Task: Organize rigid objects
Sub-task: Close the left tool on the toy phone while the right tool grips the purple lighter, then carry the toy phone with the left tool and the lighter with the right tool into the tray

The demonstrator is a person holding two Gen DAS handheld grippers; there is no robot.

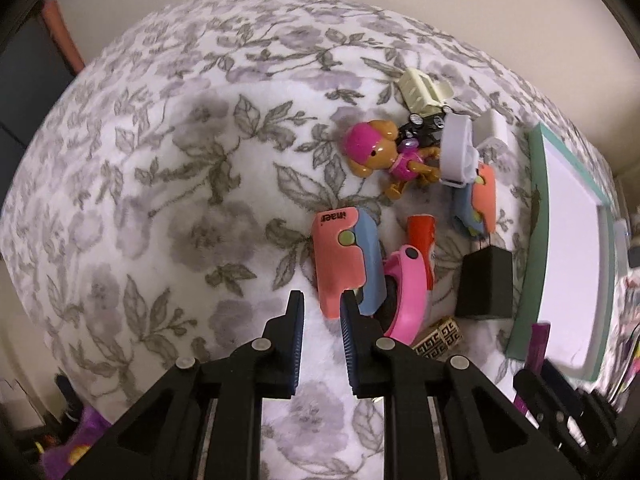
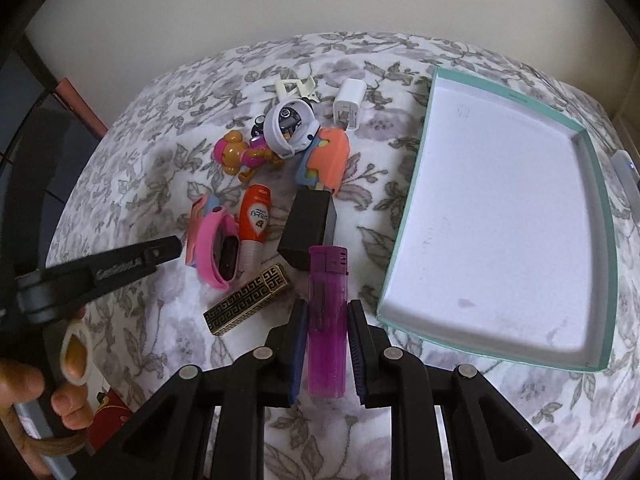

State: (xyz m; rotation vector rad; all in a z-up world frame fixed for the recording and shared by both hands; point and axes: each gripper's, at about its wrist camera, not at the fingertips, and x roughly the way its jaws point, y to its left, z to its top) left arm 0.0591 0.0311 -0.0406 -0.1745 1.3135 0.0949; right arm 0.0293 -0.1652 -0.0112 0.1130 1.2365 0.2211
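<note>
The right gripper (image 2: 327, 350) pinches a purple lighter (image 2: 327, 320) upright between its pads, above a floral blanket (image 2: 140, 120), just left of an empty teal-rimmed tray (image 2: 412, 216). The left gripper (image 1: 322, 340) is nearly pressed together, holding nothing, its right finger beside a salmon-and-blue toy (image 1: 340, 256) among scattered small objects.
</note>
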